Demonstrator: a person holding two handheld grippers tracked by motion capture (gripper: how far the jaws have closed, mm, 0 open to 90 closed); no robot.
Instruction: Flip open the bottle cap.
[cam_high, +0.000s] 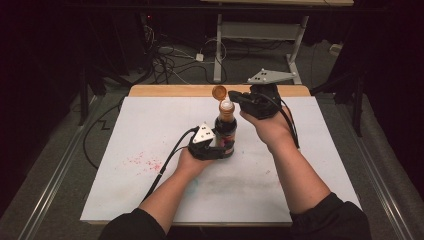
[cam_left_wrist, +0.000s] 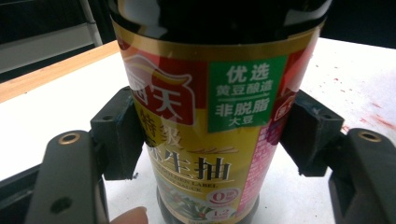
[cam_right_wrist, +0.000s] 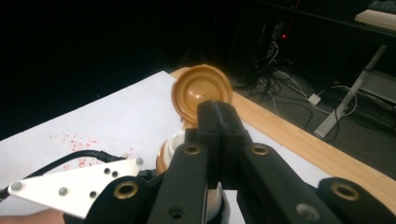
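Note:
A dark soy sauce bottle (cam_high: 226, 131) with a red, gold and green label (cam_left_wrist: 201, 116) stands upright near the middle of the white table. My left gripper (cam_high: 223, 148) is shut on its lower body, one pad (cam_left_wrist: 116, 135) on each side. The orange flip cap (cam_high: 218, 92) is hinged open and tilted back to the left, baring the pale spout (cam_high: 226, 105). At the bottle top my right gripper (cam_high: 234, 96) is shut, jaws pressed together. Its tips (cam_right_wrist: 217, 109) meet the lower rim of the open cap (cam_right_wrist: 201, 88), above the spout (cam_right_wrist: 170, 144).
The white table top (cam_high: 150, 130) carries red specks (cam_high: 142, 161) to the left of the bottle and has a wooden far edge (cam_high: 170, 90). Beyond it are a grey desk frame (cam_high: 260, 30) and loose cables (cam_high: 170, 55) on the floor.

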